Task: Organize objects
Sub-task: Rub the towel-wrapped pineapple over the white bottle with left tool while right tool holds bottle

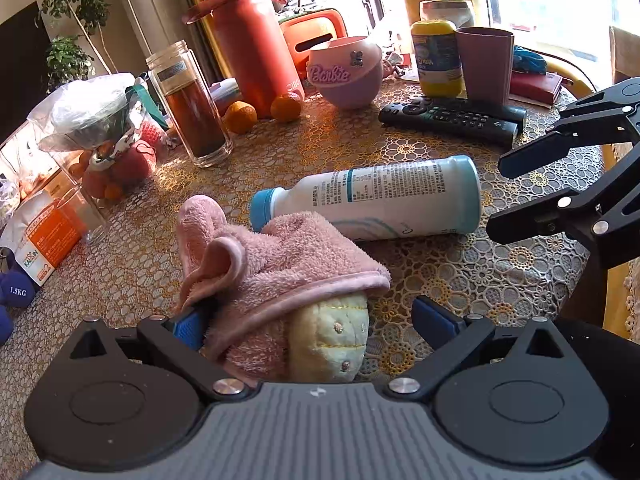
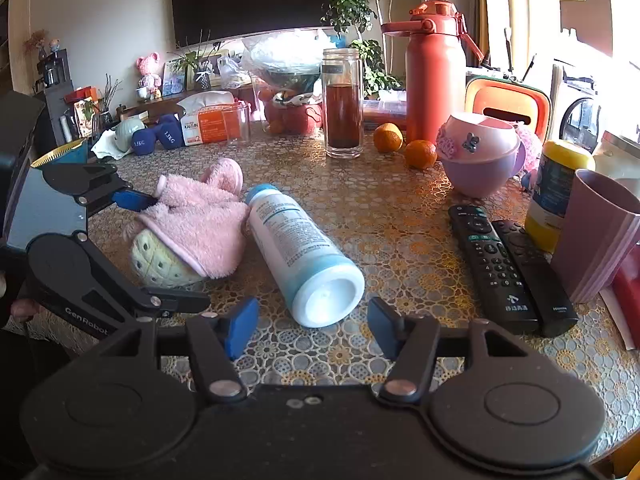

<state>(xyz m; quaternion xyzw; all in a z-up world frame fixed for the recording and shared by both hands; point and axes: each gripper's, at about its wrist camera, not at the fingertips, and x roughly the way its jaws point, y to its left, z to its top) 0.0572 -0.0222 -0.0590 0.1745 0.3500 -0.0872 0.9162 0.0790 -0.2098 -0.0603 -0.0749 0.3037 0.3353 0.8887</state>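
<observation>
The round table under its floral lace cloth point(image 2: 400, 216) was crowded: a tall red insulated flask point(image 2: 434, 76), a clear glass jar of dark liquid point(image 2: 343, 104), a pink plastic bowl point(image 2: 480, 160), two black remote controls point(image 2: 508, 272) and two oranges point(image 2: 404, 146) stood or lay along the far and right sides.

Near the front edge lay the white plastic bottle with a blue cap point(image 2: 296, 248), on its side, its base toward the right wrist camera. Just beside its cap end, and seemingly touching it, sat the pale yellow plush toy wrapped in a pink fleece cloth point(image 1: 280, 276).

The left gripper point(image 1: 316, 320) was spread wide, straddling the plush bundle; the left pad appeared to brush the fleece, the right pad stood clear, so nothing was clamped. The right gripper point(image 2: 312, 328) was likewise spread, apart from the bottle, with the base just ahead of its pads.

Judged procedure: the step in hand was likely securing the bundle. The left gripper should advance so both pads flank the toy body, not loose cloth alone, then close. The fleece could slip off if gripped by itself. The bottle could roll if nudged; the right gripper should take it squarely across the body
</observation>
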